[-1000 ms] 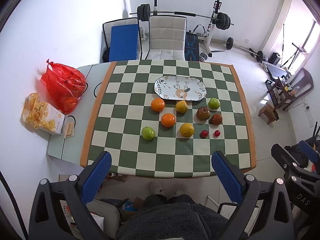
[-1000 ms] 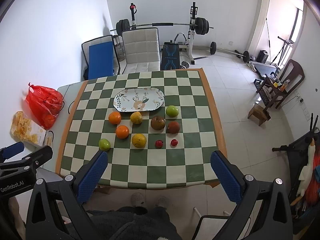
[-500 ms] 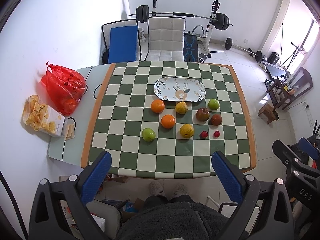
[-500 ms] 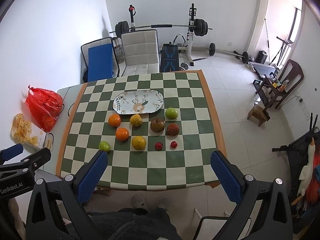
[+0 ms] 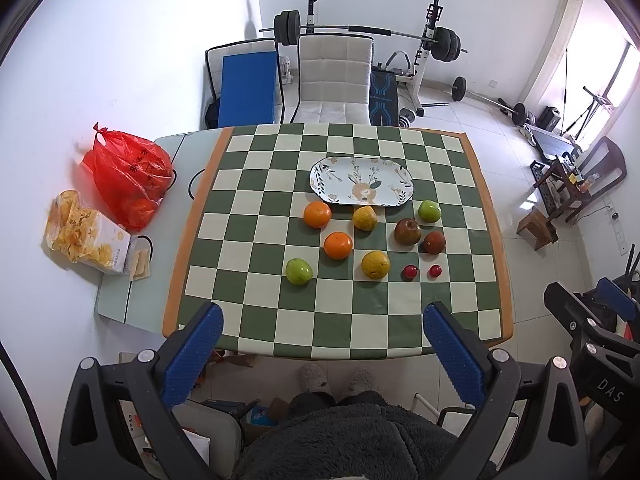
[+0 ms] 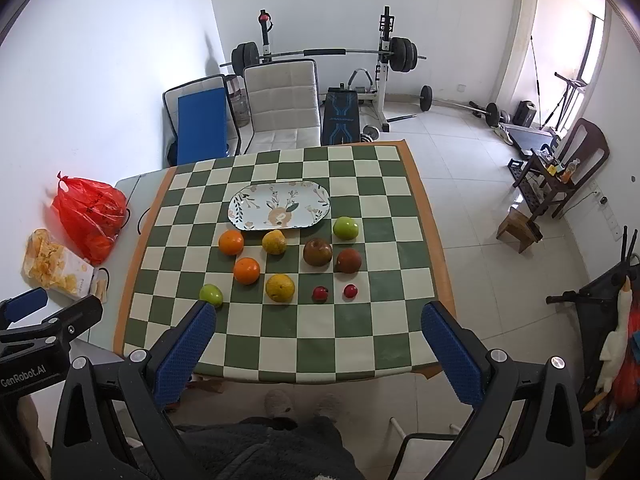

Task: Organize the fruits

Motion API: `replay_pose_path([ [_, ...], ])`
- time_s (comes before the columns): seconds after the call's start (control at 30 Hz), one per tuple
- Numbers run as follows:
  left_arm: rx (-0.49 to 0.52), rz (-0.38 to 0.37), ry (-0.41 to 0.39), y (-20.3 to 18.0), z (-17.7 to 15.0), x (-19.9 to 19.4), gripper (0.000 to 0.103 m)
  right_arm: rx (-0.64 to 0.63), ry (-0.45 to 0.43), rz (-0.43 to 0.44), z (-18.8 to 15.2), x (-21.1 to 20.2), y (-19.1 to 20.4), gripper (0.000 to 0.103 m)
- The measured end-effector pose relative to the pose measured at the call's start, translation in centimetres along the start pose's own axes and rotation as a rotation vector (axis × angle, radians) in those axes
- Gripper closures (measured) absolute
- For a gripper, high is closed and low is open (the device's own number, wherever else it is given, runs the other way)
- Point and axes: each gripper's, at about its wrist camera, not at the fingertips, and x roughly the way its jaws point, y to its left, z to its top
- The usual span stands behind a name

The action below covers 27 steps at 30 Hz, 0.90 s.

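Note:
Several fruits lie loose on a green-and-white checkered table (image 5: pixel 256 320) (image 6: pixel 360 352): two oranges (image 5: pixel 338 245) (image 6: pixel 246 270), two yellow citrus (image 5: pixel 375 265) (image 6: pixel 280 287), two green apples (image 5: pixel 298 271) (image 6: pixel 345 227), two brownish apples (image 5: pixel 407 231) (image 6: pixel 317 252) and two small red fruits (image 5: pixel 410 272) (image 6: pixel 320 294). An empty oval flowered plate (image 5: pixel 361 180) (image 6: pixel 279 205) sits just beyond them. My left gripper (image 5: pixel 323 342) and right gripper (image 6: pixel 320 340) are both open and empty, high above the table's near edge.
A red plastic bag (image 5: pixel 128 178) (image 6: pixel 90 214) and a chips box (image 5: pixel 86 236) (image 6: pixel 54 266) lie on the grey side table at the left. Chairs (image 5: pixel 334 76) and a barbell rack (image 6: pixel 384 60) stand behind the table. A small wooden stool (image 6: pixel 520 230) stands to the right.
Both grippers have drifted slightly; the table and fruits sit a little differently in frame. Nothing on the table has moved.

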Motion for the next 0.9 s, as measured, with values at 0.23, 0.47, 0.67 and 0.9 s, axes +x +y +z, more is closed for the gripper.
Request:
replay_pose_path([
  [0.23,0.003,0.0,0.0,0.14,0.19,-0.07,0.001,0.001,0.002,0.003,-0.1,-0.03,-0.01,0.0],
  [0.47,0.002,0.0,-0.001,0.07,0.2,-0.01,0.001,0.003,0.001,0.004,-0.12,-0.04,-0.01,0.0],
  [0.67,0.0,-0.002,-0.003,0.13,0.24,-0.05,0.001,0.003,0.001,0.006,-0.1,-0.07,-0.09,0.0],
  [0.9,0.002,-0.001,-0.005,0.07,0.19,-0.18,0.001,0.005,-0.003,0.005,-0.19,-0.11,-0.03,0.0],
])
